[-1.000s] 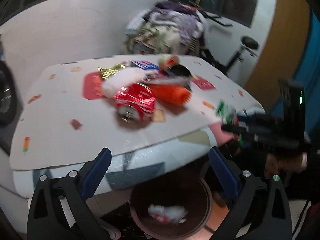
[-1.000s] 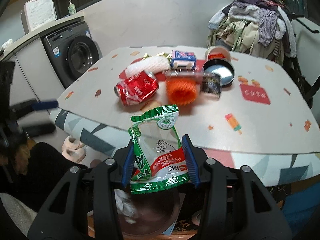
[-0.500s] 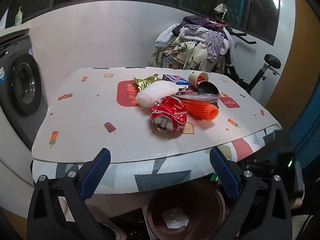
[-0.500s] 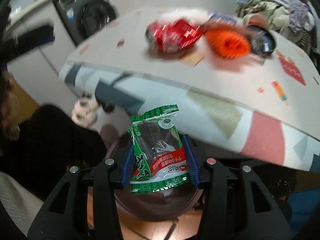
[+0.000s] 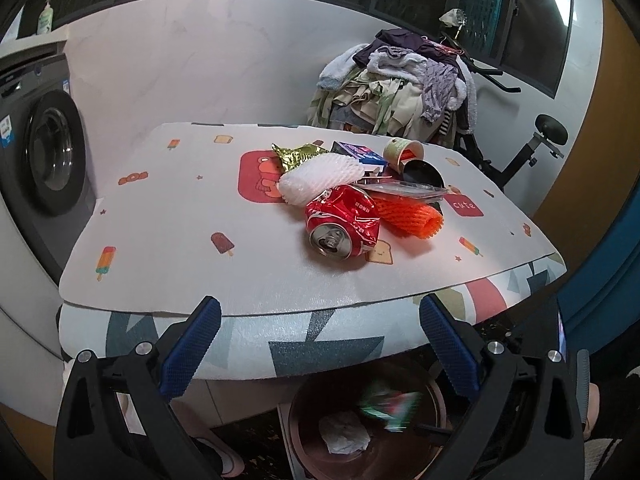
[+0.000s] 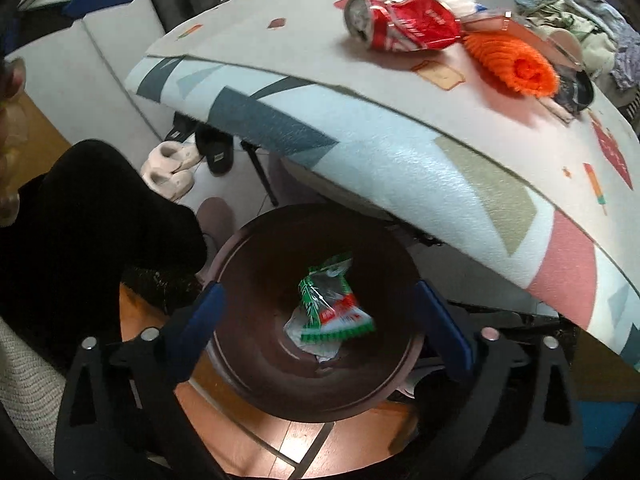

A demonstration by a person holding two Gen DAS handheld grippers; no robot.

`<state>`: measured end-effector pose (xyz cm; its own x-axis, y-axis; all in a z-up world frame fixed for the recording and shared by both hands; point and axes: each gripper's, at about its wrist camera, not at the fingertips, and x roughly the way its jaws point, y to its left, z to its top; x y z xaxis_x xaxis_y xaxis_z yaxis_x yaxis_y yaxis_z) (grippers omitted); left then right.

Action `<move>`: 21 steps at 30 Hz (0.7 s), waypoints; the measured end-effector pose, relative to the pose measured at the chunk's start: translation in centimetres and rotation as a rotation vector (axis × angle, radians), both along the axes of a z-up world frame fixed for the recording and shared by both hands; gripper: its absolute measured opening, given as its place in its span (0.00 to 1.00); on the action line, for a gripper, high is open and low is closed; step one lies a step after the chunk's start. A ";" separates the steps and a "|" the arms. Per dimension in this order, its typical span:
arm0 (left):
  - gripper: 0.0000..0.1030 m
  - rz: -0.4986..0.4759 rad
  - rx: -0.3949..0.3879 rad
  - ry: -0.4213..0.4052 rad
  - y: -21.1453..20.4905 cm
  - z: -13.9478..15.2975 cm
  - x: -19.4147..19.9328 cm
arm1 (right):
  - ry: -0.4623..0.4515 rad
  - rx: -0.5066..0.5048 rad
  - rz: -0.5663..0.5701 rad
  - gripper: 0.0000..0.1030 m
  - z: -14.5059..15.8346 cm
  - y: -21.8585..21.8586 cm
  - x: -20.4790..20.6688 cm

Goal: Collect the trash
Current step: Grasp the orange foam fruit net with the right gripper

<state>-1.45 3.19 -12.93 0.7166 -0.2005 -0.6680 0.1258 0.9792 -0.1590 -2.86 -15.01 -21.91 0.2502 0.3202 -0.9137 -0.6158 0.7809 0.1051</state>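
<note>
A green and red snack wrapper (image 6: 330,304) lies inside the brown bin (image 6: 244,376) under the table edge, on a crumpled white paper (image 6: 298,330). My right gripper (image 6: 320,332) is open and empty just above the bin. In the left wrist view the wrapper (image 5: 386,404) is a blur in the bin (image 5: 300,432). My left gripper (image 5: 320,356) is open and empty in front of the table (image 5: 160,208). On the table lie a crushed red can (image 5: 342,224), an orange foam net (image 5: 412,214), a white foam net (image 5: 320,178) and a gold wrapper (image 5: 296,156).
A blue box (image 5: 358,152), a paper cup (image 5: 402,150) and a black lid (image 5: 424,172) sit behind the pile. A washing machine (image 5: 44,156) stands at the left. Clothes are heaped on an exercise bike (image 5: 404,88) at the back. Slippers (image 6: 172,168) lie under the table.
My right gripper swung down from the table to above the bin, opened and let the snack wrapper drop in. The left gripper stayed open and pulled back a little.
</note>
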 end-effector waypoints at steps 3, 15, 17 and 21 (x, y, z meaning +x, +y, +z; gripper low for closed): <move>0.94 -0.001 -0.007 0.004 0.0 -0.1 0.0 | -0.025 0.020 -0.047 0.93 0.6 -1.0 0.9; 0.94 0.023 -0.029 0.028 0.9 -1.0 0.7 | -0.131 0.068 -0.219 0.94 3.2 -5.2 4.1; 0.94 0.029 -0.025 0.035 1.1 -1.3 0.9 | -0.148 0.074 -0.230 0.94 3.6 -5.7 4.7; 0.94 0.035 -0.023 0.049 1.3 -1.8 1.3 | -0.182 0.073 -0.241 0.93 4.3 -5.9 6.2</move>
<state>-0.16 4.46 -14.69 0.6902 -0.1910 -0.6979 0.0827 0.9790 -0.1861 3.34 -20.89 -17.65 0.4845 0.2949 -0.8235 -0.4278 0.9011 0.0710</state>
